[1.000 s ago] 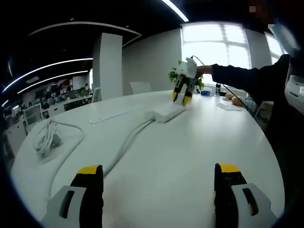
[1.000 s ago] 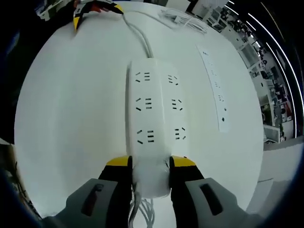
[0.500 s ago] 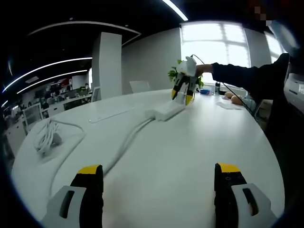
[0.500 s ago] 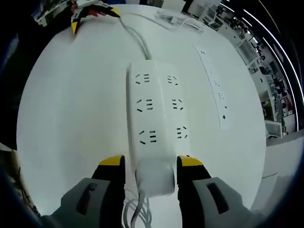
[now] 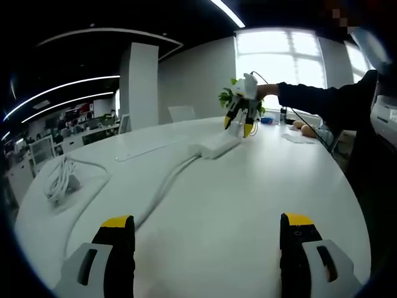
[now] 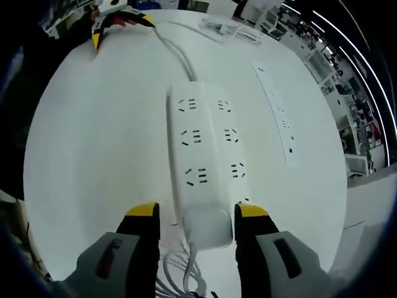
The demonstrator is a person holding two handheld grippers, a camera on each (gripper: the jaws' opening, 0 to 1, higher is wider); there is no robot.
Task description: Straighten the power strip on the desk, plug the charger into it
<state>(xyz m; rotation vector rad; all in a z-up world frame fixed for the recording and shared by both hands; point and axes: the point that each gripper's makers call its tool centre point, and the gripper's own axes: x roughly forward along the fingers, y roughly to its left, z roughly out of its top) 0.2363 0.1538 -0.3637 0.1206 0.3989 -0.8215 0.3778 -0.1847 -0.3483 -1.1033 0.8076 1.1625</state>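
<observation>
A white power strip [image 6: 208, 146] with two rows of sockets lies flat on the round white desk [image 6: 93, 136]. Its near end sits between the jaws of my right gripper [image 6: 196, 214], which is open, with a small gap on the left side. In the left gripper view the right gripper [image 5: 240, 117] hovers just over the strip's far end [image 5: 214, 146], and the strip's cord [image 5: 162, 189] runs toward my left gripper [image 5: 208, 225]. That one is open and holds nothing. The white charger with its coiled cable [image 5: 62, 180] lies at the desk's left edge, also seen as the charger cable [image 6: 229, 25].
A long flat white socket bar [image 6: 279, 118] lies beside the strip, shown as the socket bar [image 5: 149, 149] in the left gripper view. A person's dark sleeve [image 5: 316, 102] reaches in from the right. A green plant [image 5: 228, 98] stands behind. Loose white cable [image 6: 186, 279] lies under the right gripper.
My right gripper has spread its jaws and let go of the power strip's end, rising slightly. The strip stays flat on the desk. My left gripper has not moved.
</observation>
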